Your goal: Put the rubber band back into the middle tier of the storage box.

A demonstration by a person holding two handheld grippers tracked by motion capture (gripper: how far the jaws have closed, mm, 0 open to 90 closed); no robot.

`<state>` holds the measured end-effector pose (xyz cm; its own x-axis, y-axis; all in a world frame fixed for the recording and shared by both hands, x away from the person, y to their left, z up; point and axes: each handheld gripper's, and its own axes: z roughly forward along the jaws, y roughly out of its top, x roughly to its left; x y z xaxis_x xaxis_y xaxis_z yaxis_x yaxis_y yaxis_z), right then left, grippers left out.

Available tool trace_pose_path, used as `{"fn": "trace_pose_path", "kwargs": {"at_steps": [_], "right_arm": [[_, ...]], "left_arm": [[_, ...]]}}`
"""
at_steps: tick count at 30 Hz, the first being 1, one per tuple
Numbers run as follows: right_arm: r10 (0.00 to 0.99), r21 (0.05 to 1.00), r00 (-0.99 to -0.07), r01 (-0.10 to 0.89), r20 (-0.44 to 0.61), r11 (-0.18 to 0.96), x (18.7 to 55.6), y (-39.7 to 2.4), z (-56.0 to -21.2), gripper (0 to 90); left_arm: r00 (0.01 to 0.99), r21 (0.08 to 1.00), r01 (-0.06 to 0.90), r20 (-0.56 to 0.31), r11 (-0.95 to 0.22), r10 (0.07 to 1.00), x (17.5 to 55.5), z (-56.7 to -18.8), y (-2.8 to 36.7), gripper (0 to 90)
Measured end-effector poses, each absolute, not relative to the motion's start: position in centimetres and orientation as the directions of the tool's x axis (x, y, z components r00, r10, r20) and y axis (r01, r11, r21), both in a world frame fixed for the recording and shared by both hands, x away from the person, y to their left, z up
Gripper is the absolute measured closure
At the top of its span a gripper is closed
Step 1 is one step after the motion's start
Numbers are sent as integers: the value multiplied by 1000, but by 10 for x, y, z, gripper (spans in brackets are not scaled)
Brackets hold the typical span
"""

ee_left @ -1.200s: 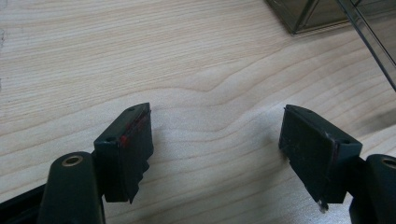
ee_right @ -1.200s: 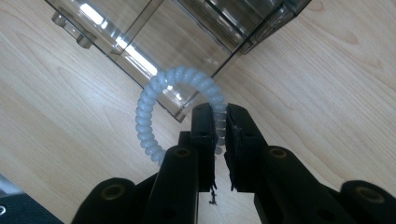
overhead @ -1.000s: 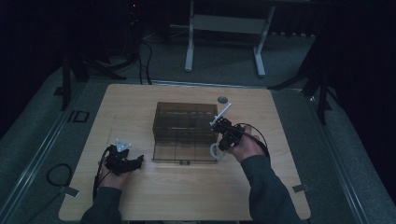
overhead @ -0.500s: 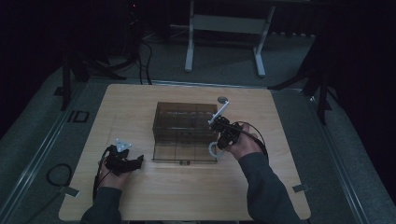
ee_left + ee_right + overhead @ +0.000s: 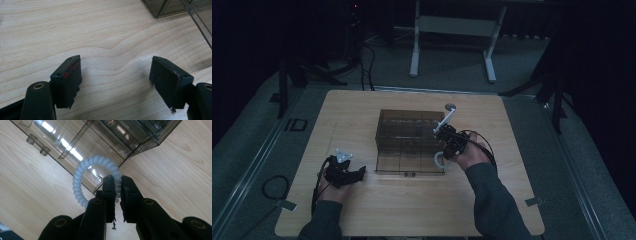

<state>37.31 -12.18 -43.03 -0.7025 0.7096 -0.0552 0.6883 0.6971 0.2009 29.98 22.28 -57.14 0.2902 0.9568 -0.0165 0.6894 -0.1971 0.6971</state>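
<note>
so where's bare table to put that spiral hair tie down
Free wood: between the left gripper and the clear box, and the near edge between both forearms. Crowded: the box's right side, where the right gripper holds the hair tie.

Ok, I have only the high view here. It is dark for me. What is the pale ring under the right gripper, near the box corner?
Observer: It is a pale blue spiral hair tie, coiled like a telephone cord.
Operator: Is the right gripper holding it?
Observer: Yes, the right gripper has its jaws closed on one side of the ring.
Operator: And the left gripper, does it hold something?
Observer: No, the left gripper has its jaws wide apart, with bare wooden table between them.
Operator: Is the box closed on top?
Observer: The smoky clear box shows divided compartments; a lid I cannot tell.
</note>
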Motion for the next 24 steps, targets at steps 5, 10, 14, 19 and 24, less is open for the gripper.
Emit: {"fn": "trace_pose_path", "kwargs": {"at_steps": [5,10,14,19,24], "right_arm": [[709,200,-704,688,-52,698,375,-120,-432,823],[709,198,-704,689,-51,698,376,-119,-434,822],[708,197,-705,688,-50,698,377,-118,-436,822],[712,197,-701,693,-45,694,378,-118,-438,823],[709,198,-704,690,-46,697,378,-116,-439,823]], "left_arm": [[289,697,690,-18,-195,957,300,-571,223,258],[289,697,690,-19,-194,957,300,-571,223,258],[289,697,690,-20,-194,957,300,-571,223,258],[289,697,691,-20,-194,957,300,-571,223,258],[289,697,690,-20,-194,957,300,-571,223,258]]}}
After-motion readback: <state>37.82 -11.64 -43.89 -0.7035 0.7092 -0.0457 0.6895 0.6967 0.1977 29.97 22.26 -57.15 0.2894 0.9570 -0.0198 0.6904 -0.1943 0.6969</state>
